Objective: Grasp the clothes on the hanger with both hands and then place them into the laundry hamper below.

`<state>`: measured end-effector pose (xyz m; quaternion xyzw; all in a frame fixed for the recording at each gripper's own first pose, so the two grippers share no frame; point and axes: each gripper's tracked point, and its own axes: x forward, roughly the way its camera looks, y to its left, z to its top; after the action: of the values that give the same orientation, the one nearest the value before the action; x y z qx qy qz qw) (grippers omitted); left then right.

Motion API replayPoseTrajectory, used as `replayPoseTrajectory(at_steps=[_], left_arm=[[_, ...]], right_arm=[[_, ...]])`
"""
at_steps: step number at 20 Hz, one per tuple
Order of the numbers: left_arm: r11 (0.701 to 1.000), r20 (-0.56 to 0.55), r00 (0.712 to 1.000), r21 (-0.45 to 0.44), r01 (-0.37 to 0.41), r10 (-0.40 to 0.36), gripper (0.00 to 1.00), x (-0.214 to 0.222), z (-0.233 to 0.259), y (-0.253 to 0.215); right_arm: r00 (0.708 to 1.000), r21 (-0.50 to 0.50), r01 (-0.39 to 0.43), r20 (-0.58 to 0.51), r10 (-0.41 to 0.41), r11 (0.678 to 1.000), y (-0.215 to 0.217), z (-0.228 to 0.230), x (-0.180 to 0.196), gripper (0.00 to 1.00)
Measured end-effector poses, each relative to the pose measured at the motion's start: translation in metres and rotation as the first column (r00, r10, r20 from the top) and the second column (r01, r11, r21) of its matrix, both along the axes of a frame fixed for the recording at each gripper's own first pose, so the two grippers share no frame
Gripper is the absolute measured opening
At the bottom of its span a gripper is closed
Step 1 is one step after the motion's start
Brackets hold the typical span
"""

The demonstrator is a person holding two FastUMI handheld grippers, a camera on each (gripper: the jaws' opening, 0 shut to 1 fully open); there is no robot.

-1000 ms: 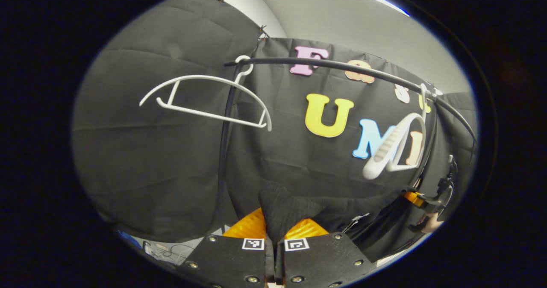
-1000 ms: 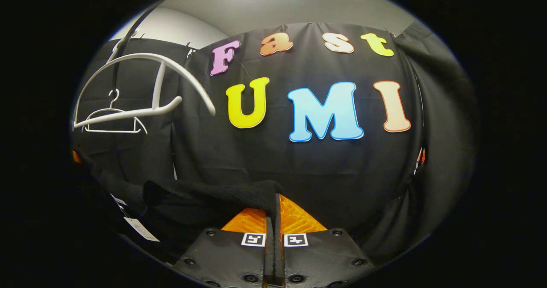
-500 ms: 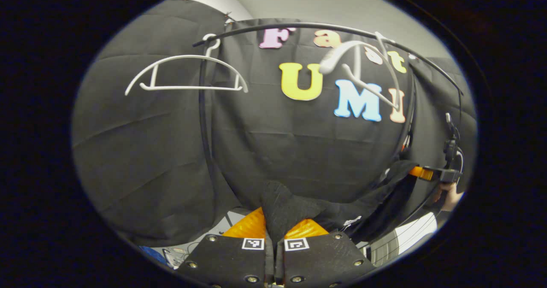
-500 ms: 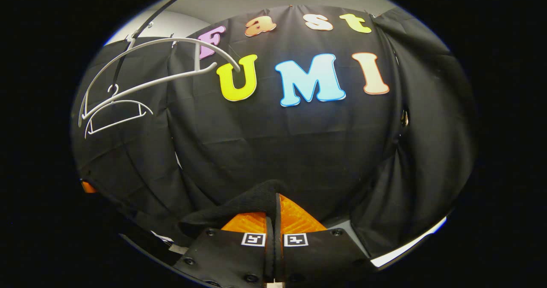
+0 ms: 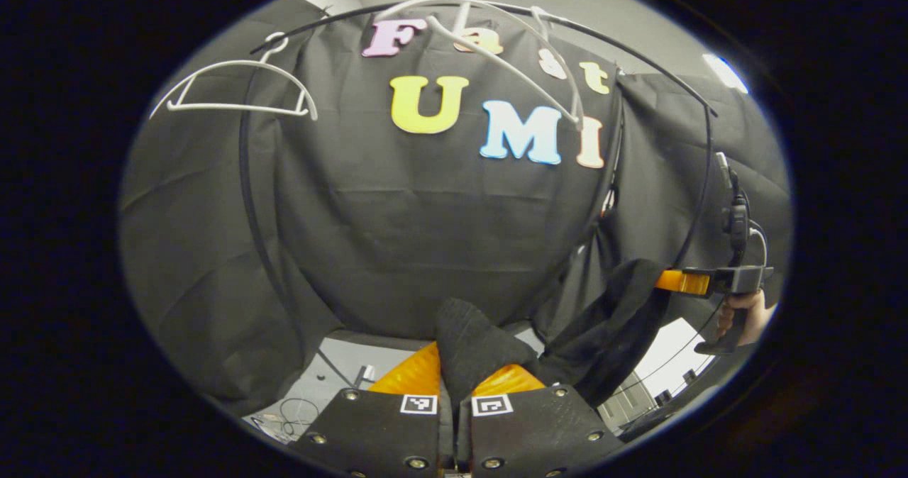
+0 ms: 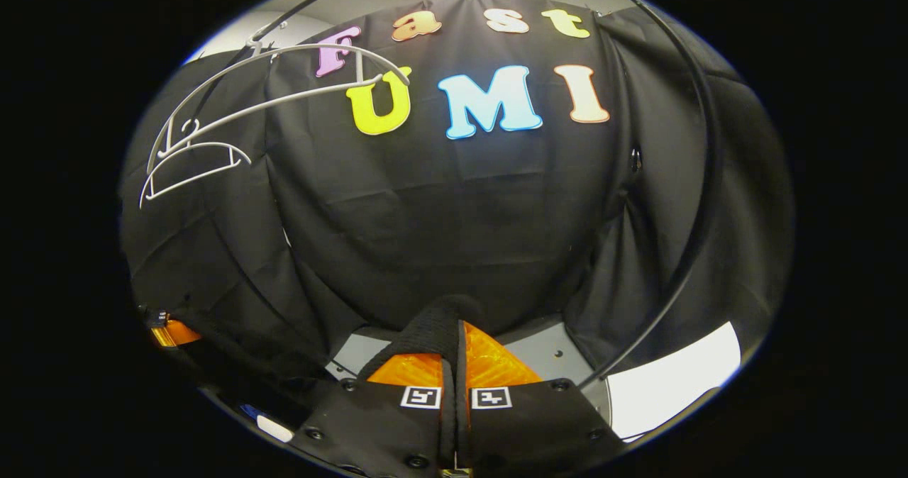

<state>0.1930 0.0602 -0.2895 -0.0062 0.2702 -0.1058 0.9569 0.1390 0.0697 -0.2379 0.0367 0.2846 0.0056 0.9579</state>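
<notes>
A black garment hangs slack between my two grippers, off its hanger. My left gripper is shut on one end of the cloth, which bunches up between its orange fingers. In the right gripper view the right gripper is shut on the garment's other end. The left gripper view also shows that right gripper far right, held by a hand. Two bare white hangers hang on the black rail high above. The hamper is out of sight.
The rail's black curved poles come down on either side. Grey floor with cables lies below the left gripper. A bright white surface shows low on the right in the right gripper view.
Both grippers have come down with the garment; the hangers and rail have risen in both views, and the floor now shows below. The emptied hanger swung upward.
</notes>
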Motion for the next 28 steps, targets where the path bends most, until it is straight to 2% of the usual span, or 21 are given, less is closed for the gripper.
replayPoseTrajectory(at_steps=[7, 13, 18, 26, 27, 28], left_arm=[[1.000, -0.099, 0.995, 0.006, 0.017, -0.017, 0.03, -0.003, -0.065, -0.014], [1.000, -0.198, 0.980, 0.012, -0.027, 0.028, 0.04, -0.013, -0.125, -0.010], [0.998, -0.256, 0.966, 0.054, -0.010, 0.024, 0.04, -0.025, -0.166, -0.009], [0.997, -0.274, 0.962, 0.071, 0.019, 0.001, 0.06, -0.033, -0.190, -0.015], [0.997, -0.277, 0.961, 0.071, 0.021, -0.001, 0.06, -0.031, -0.191, -0.015], [0.997, -0.279, 0.960, 0.071, 0.021, -0.001, 0.02, -0.029, -0.191, -0.016]], right_arm=[[0.988, 0.051, 0.080, -0.139, -0.073, 0.995, 0.002, -0.050, -0.042, 0.02], [0.971, 0.067, 0.030, -0.239, -0.013, 0.997, 0.033, -0.102, -0.061, 0.02], [0.946, 0.088, 0.022, -0.323, 0.007, 0.996, 0.056, -0.147, -0.063, 0.02], [0.927, 0.078, 0.073, -0.373, -0.038, 0.994, 0.052, -0.171, -0.076, 0.00], [0.926, 0.078, 0.080, -0.375, -0.045, 0.994, 0.050, -0.170, -0.076, 0.03], [0.925, 0.080, 0.085, -0.378, -0.048, 0.993, 0.050, -0.170, -0.076, 0.03]])
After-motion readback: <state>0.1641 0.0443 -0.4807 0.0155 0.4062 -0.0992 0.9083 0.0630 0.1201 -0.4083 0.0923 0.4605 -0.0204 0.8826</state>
